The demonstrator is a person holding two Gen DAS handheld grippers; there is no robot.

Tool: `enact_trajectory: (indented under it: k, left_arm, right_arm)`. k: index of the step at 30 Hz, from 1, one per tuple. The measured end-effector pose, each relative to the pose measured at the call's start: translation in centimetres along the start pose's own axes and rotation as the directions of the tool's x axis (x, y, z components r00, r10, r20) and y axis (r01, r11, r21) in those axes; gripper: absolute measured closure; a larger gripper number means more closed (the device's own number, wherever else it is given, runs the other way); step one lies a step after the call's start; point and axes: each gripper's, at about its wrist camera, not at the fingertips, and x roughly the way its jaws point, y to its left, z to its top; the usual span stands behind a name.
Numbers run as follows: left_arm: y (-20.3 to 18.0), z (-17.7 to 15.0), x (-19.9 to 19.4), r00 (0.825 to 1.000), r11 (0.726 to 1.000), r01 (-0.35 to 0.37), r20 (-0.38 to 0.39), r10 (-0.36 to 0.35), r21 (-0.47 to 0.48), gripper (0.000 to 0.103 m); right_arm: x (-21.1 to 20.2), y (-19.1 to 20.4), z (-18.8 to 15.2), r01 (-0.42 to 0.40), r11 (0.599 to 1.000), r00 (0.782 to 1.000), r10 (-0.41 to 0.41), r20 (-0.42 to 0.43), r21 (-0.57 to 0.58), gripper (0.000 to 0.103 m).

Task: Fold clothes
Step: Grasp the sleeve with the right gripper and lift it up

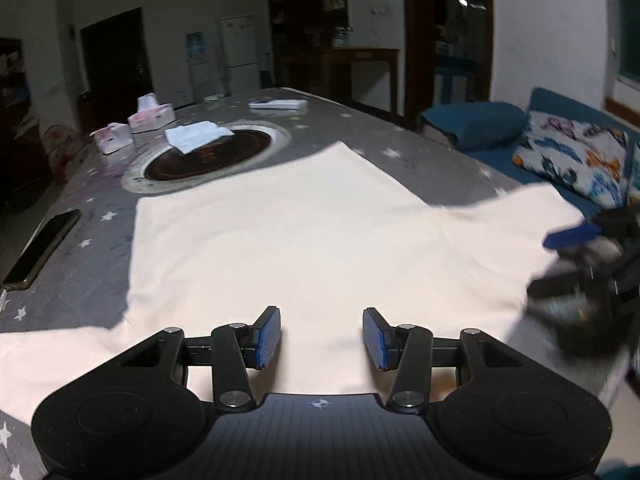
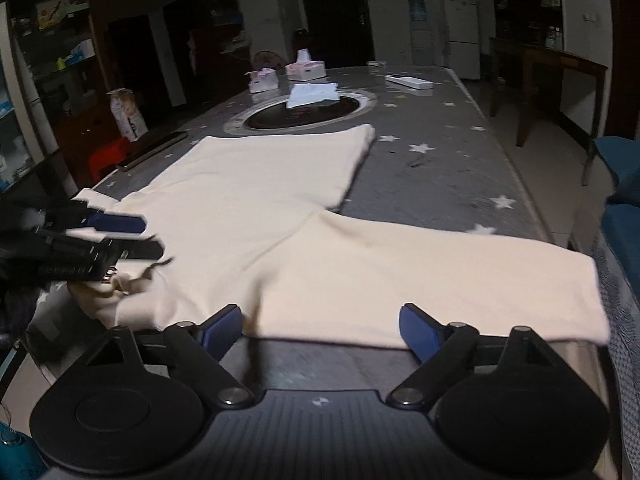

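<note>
A cream T-shirt (image 1: 304,240) lies spread flat on the grey star-patterned table (image 1: 80,272), one sleeve reaching right. It also shows in the right wrist view (image 2: 256,184), its right sleeve (image 2: 432,280) lying near the table's front edge. My left gripper (image 1: 322,338) is open and empty, hovering over the shirt's near part. My right gripper (image 2: 322,330) is open and empty just at the sleeve's near hem. The right gripper also appears blurred at the right edge of the left wrist view (image 1: 584,264). The left gripper shows at the left of the right wrist view (image 2: 120,236).
A round dark burner (image 1: 208,156) sits in the table's middle with a folded white cloth (image 1: 196,136) on it. Tissue boxes (image 1: 150,118), a white remote (image 1: 278,104) and a phone (image 1: 44,248) lie around. A blue sofa with a patterned cushion (image 1: 572,156) stands right.
</note>
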Motion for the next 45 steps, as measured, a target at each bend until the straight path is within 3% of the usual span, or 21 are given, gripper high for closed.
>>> enact_trajectory:
  k: [8,18,23,28,30,32,34,35,38,41,45]
  left_arm:
    - [-1.5,-2.0,-1.2,1.0,0.999,0.017,-0.007,-0.016,0.042,0.054]
    - [-1.6,-1.1,-2.0,1.0,0.998,0.011,0.026,-0.013,0.056,0.051]
    - [-2.1,-0.7,-1.8,0.999,0.998,0.023,0.03,-0.024,0.061,0.05]
    - [-2.3,-0.4,-1.7,0.999,0.998,0.023,0.032,-0.025,0.067,0.049]
    - [-2.5,-0.2,-1.7,0.999,0.997,0.028,0.034,-0.03,0.071,0.048]
    - [-2.7,-0.1,-1.7,0.999,0.996,0.032,0.035,-0.035,0.08,0.048]
    - [-3.0,0.0,-1.6,0.999,0.995,0.039,0.034,-0.042,0.088,0.048]
    - [-3.2,0.1,-1.5,0.998,0.995,0.042,0.033,-0.046,0.093,0.048]
    - [-4.0,0.2,-1.1,0.997,0.992,0.061,0.03,-0.065,0.112,0.048]
    - [-4.8,0.4,-0.7,0.996,0.987,0.084,0.027,-0.088,0.135,0.048]
    - [-6.1,0.7,-0.3,0.991,0.978,0.124,0.031,-0.131,0.165,0.048]
  right_arm:
    - [-1.3,-2.2,-0.3,0.113,0.991,0.993,-0.115,0.033,0.065,0.022]
    - [-2.6,-7.7,-1.2,0.255,0.938,0.961,-0.272,0.043,0.235,0.027]
    - [-2.9,-11.3,-2.1,0.238,0.895,0.962,-0.271,0.037,0.377,0.027]
    - [-2.4,-14.3,-3.0,0.152,0.85,0.977,-0.207,0.055,0.503,0.03]
    - [-2.1,-15.3,-3.3,0.11,0.831,0.982,-0.175,0.068,0.545,0.035]
    - [-2.0,-16.2,-3.6,0.08,0.812,0.984,-0.156,0.083,0.578,0.05]
    - [-2.1,-16.8,-3.9,0.063,0.797,0.983,-0.154,0.101,0.601,0.059]
    - [-2.3,-17.0,-3.9,0.062,0.792,0.981,-0.16,0.109,0.608,0.07]
    - [-2.8,-17.0,-3.6,0.083,0.797,0.972,-0.198,0.128,0.598,0.09]
    - [-3.4,-16.9,-3.1,0.07,0.806,0.968,-0.196,0.154,0.587,0.097]
    - [-4.6,-16.0,-1.6,0.047,0.826,0.957,-0.198,0.212,0.562,0.099]
